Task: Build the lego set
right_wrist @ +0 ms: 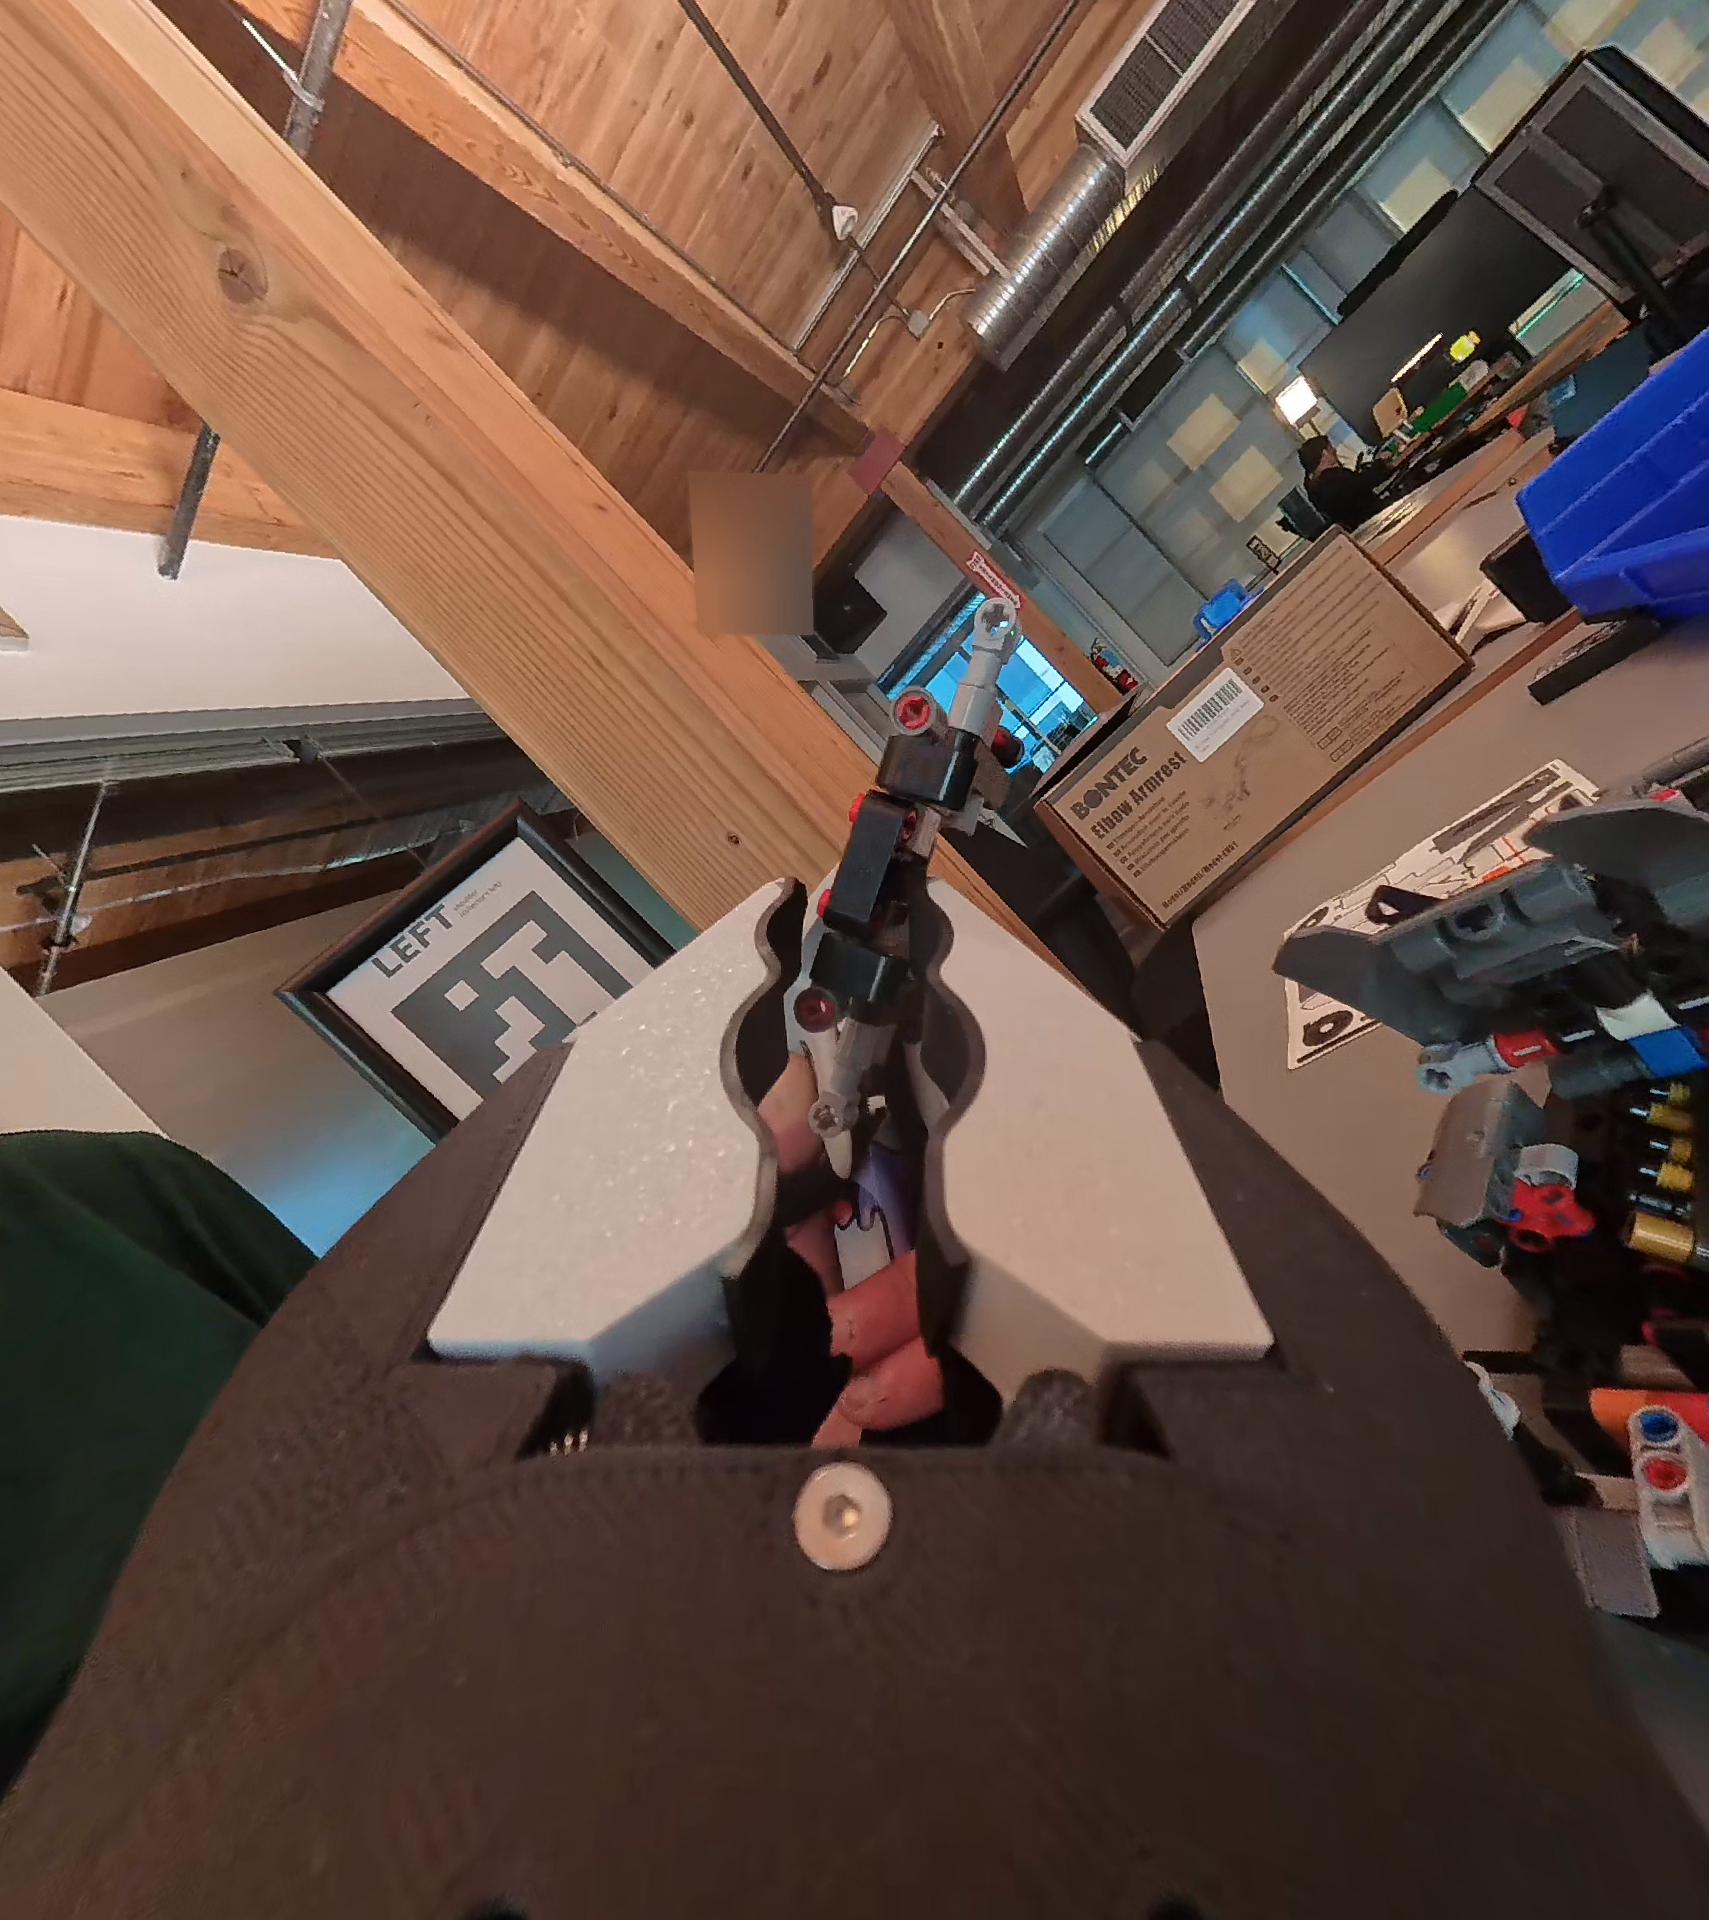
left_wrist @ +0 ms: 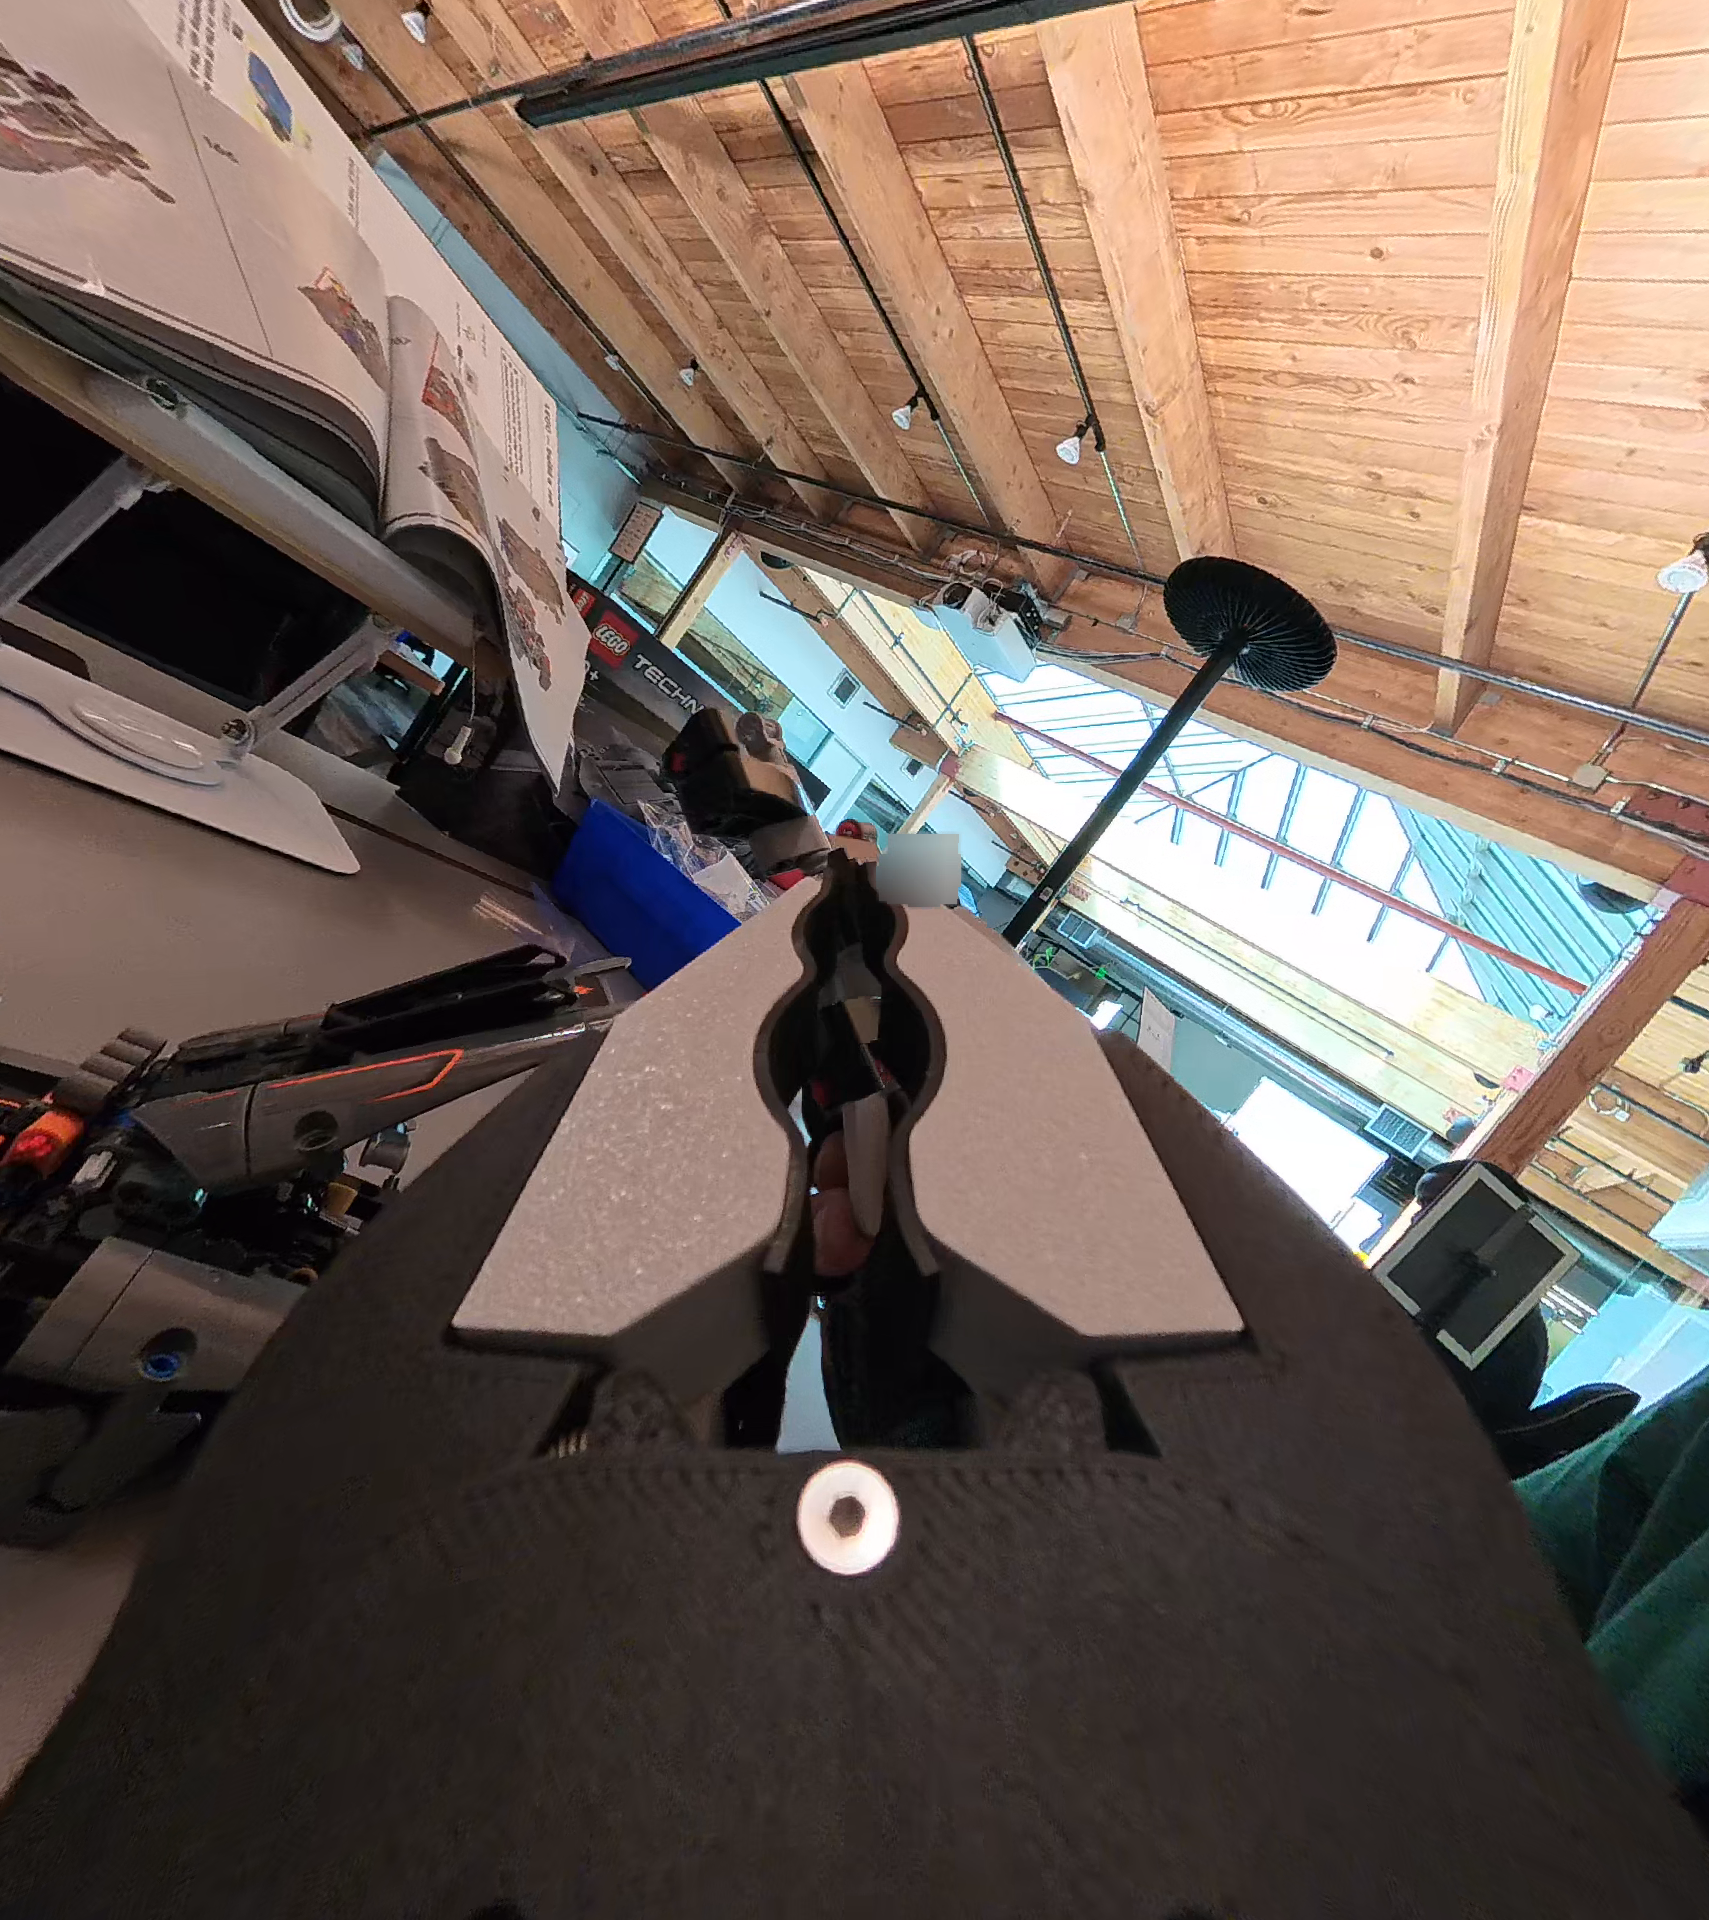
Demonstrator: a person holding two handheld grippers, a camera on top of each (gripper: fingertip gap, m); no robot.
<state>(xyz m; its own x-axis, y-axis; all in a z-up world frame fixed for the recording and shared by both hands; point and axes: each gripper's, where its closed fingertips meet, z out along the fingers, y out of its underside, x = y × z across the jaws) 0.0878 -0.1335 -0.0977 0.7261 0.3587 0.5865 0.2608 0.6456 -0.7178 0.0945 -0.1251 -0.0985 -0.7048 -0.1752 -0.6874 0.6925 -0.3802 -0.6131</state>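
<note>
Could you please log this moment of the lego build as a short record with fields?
left hand-held gripper: shut on small black-and-grey lego sub-assembly
right hand-held gripper: shut on the same sub-assembly, raised above the table
main lego model: on grey table
instruction book: open on stand
blue bin: on table

Open workshop-style office: timber ceiling (left_wrist: 1245, 260) with track lights (left_wrist: 1068, 447), bare ducts (right_wrist: 1037, 249), grey table (right_wrist: 1432, 831) crowded with parts bins (right_wrist: 1681, 488), monitors (right_wrist: 1390, 312) behind.
</note>
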